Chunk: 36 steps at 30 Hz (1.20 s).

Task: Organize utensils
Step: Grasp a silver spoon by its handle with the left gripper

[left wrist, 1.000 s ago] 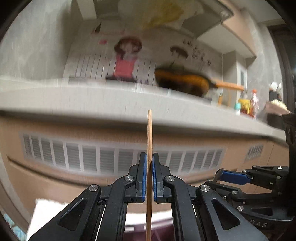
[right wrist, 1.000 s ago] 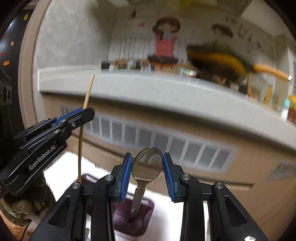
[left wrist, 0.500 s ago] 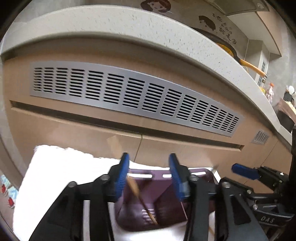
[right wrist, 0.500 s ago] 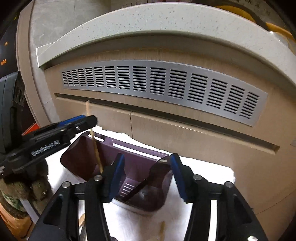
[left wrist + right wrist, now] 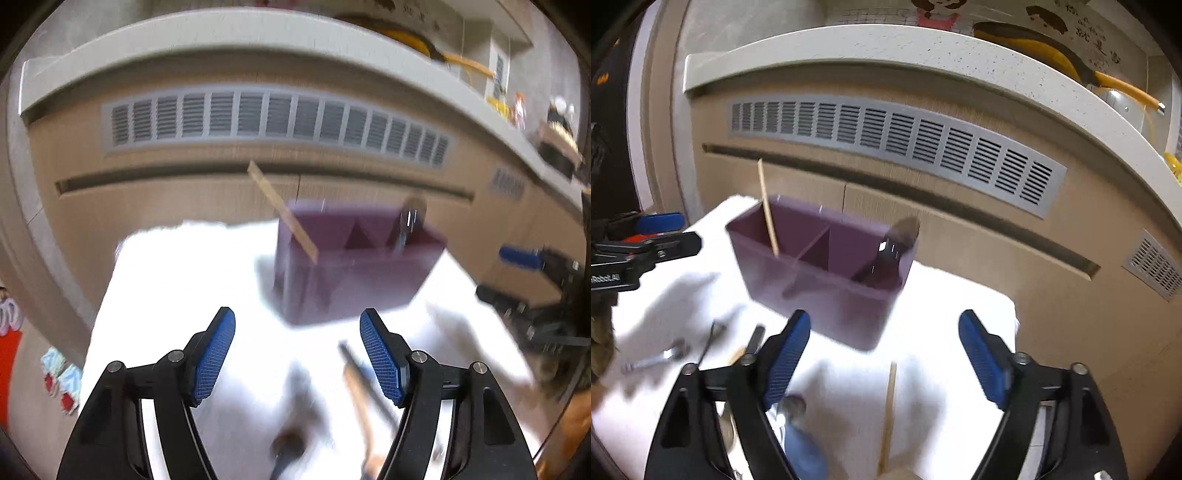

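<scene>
A purple divided utensil holder (image 5: 827, 291) stands on a white cloth; it also shows in the left wrist view (image 5: 354, 266). A wooden chopstick (image 5: 768, 218) leans in its left compartment, also seen in the left wrist view (image 5: 284, 214). A metal spoon (image 5: 894, 247) leans in its right compartment. My left gripper (image 5: 297, 354) is open and empty, back from the holder. My right gripper (image 5: 884, 362) is open and empty, just in front of the holder. Loose utensils lie on the cloth: a chopstick (image 5: 888, 413), a small metal piece (image 5: 653, 360) and blurred others (image 5: 362, 391).
The white cloth (image 5: 953, 306) covers a small table in front of a beige cabinet with a grey vent grille (image 5: 894, 140). A stone counter (image 5: 923, 55) with a yellow pan (image 5: 1045, 44) runs above. The left gripper's body (image 5: 631, 251) sits at the left edge.
Both grippers have let go of the chopstick and the spoon into the holder, opened wide and pulled back and up from it.
</scene>
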Tool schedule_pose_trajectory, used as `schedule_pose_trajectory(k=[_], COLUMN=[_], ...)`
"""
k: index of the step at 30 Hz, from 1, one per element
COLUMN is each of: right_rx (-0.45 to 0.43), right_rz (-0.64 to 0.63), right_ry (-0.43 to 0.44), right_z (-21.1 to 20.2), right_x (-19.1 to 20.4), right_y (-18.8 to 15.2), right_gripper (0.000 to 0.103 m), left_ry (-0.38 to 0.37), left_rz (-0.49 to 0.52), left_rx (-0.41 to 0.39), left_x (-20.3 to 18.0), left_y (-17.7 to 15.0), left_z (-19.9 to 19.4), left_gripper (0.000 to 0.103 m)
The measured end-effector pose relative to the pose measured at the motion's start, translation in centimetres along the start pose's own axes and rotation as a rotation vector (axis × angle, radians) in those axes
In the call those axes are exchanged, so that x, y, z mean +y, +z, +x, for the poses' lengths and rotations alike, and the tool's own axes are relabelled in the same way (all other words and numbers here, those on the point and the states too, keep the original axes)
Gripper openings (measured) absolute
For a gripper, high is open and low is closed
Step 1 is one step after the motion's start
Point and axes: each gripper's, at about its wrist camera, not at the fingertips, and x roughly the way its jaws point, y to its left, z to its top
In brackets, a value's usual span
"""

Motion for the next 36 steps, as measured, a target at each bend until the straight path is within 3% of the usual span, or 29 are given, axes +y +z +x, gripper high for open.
schedule_pose_trajectory(k=[5,8,10,12,14,22,28,32,36], right_rx=[0.038,0.066,0.076,0.083,0.087,0.115,0.121,0.113,0.082], right_rz=[0.002,-0.005,-0.007,-0.008,-0.008,0.003,0.001,-0.02,-0.043], right_ry=[0.045,0.064,0.084,0.105,0.117,0.131,0.151,0.162,0.185], right_z=[-0.7,-0.8,-1.0,-1.4,-1.9,-1.9,-1.4,-1.3,-1.7], right_x=[1.0,1.9,2.2,2.4,2.5,2.3,3.0,4.1,5.7], right_y=[-3.0,-4.7,-5.4,-6.2,-7.0,-8.5,-8.5,-7.8,-6.4], right_gripper=[0.08,0.085,0.086,0.086,0.086,0.086,0.086,0.086,0.086], left_ry=[-0.005,-0.026,-0.016,-0.032,-0.045,-0.026,-0.043,-0.038,0.014], left_rz=[0.075,0.175,0.254,0.28,0.289,0.211,0.235,0.217,0.162], left_rx=[0.148,0.215,0.238,0.271,0.305,0.338,0.363,0.344,0.278], left_x=[0.5,-0.8,-1.9,-2.5,-2.8,-1.1,-1.3,-1.5,-1.0], left_y=[-4.2,-6.2,-7.3,-7.6,-7.9,-7.6,-7.6,-7.3,-7.5], left_z=[-0.4,-0.1,0.3,0.8,1.5,3.0,4.2,4.6,3.4], left_gripper=[0.07,0.07,0.066,0.048,0.043,0.042,0.031,0.029,0.029])
